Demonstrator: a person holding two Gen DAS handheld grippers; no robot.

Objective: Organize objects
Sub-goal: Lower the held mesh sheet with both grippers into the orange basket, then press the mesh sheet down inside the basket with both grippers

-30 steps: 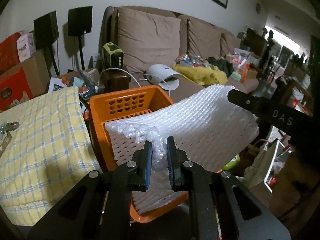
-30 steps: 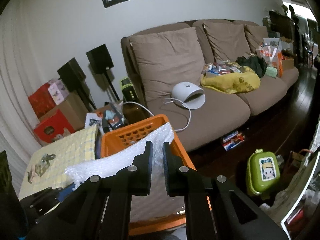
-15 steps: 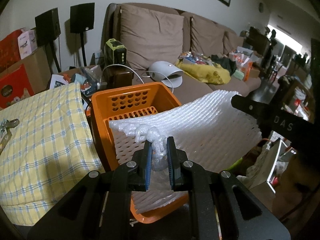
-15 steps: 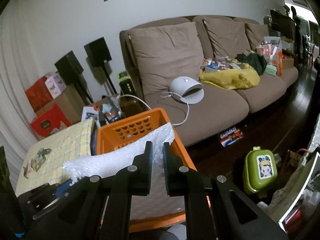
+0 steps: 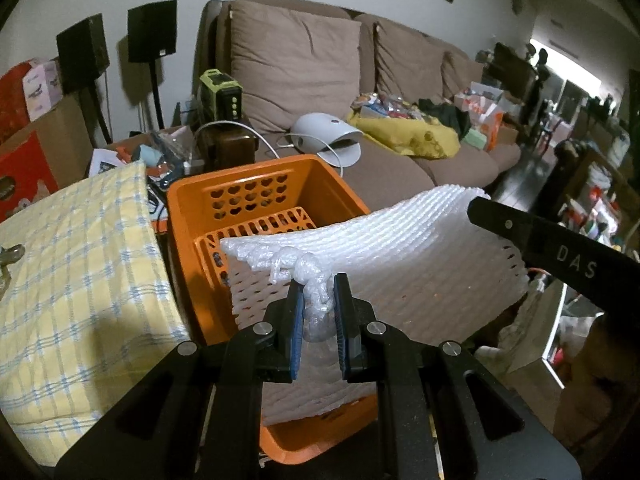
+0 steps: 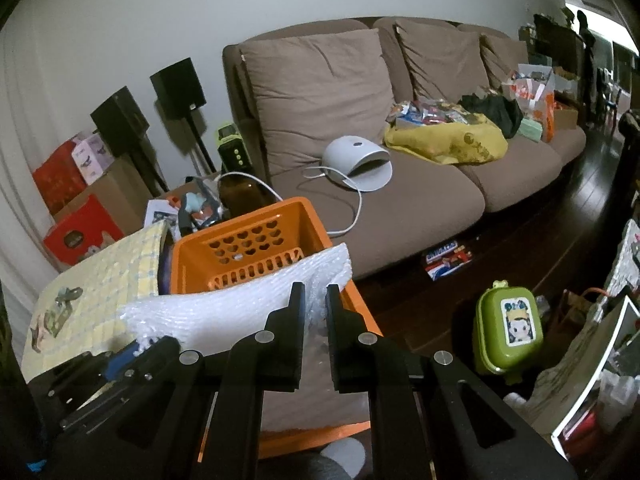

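Lower now, the wrap sags partly into the basket, each end clamped in a hand-held gripper: left, right. Stowing looks nearly done; release remains.

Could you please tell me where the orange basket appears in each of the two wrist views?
Left wrist: orange basket at centre, behind the left gripper, half covered by the white foam sheet.
Right wrist: orange basket left of centre, above the right gripper.
Shared landmark: the white domed device on the sofa.
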